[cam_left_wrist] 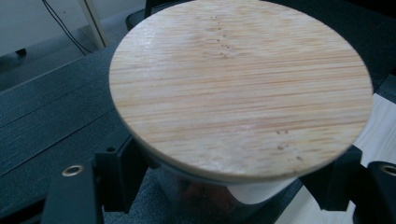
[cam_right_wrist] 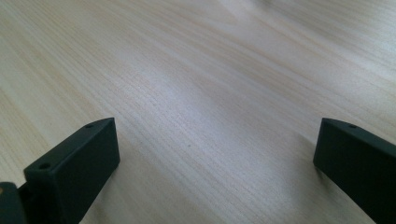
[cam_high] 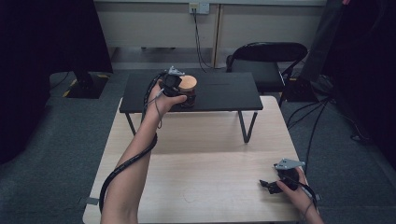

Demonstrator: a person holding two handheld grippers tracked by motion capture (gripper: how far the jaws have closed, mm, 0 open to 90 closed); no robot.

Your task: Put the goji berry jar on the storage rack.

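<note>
jar (cam_high: 188,91) upright on black shelf (cam_high: 224,91), between left gripper (cam_high: 173,84) jaws, which flank its glass body under the bamboo lid (cam_left_wrist: 240,86) | grip: cannot tell | right gripper (cam_high: 273,185) open, idle, well apart on table (cam_high: 210,186)

High view overhead, gripper views close on table (cam_high: 205,186)

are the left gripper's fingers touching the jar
Touching: in the left gripper view both fingers press the jar just under its bamboo lid.
</note>
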